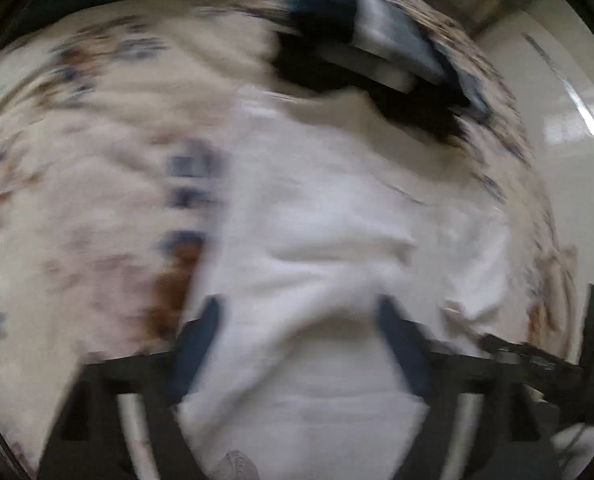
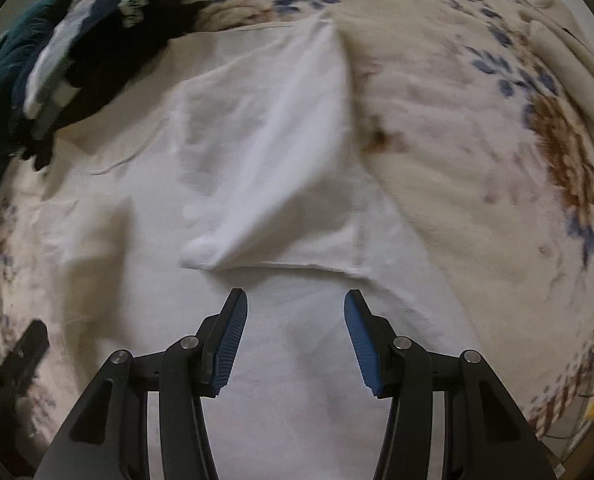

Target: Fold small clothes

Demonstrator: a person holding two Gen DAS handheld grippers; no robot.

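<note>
A white garment (image 2: 265, 152) lies spread on a floral bedspread (image 2: 477, 128), with one part folded over its middle. My right gripper (image 2: 295, 300) is open and empty, just above the garment's near part, short of the folded edge. In the blurred left wrist view the white garment (image 1: 337, 200) bulges up between the fingers of my left gripper (image 1: 297, 308), whose jaws stand wide apart. Cloth drapes over the gap; whether it is held cannot be told.
A pile of dark and blue-white clothes (image 2: 77, 48) lies at the far left of the bed, also seen in the left wrist view (image 1: 369, 52). A folded cream cloth (image 2: 569, 48) lies at the far right. The bed edge and a pale floor (image 1: 569, 120) lie at the right.
</note>
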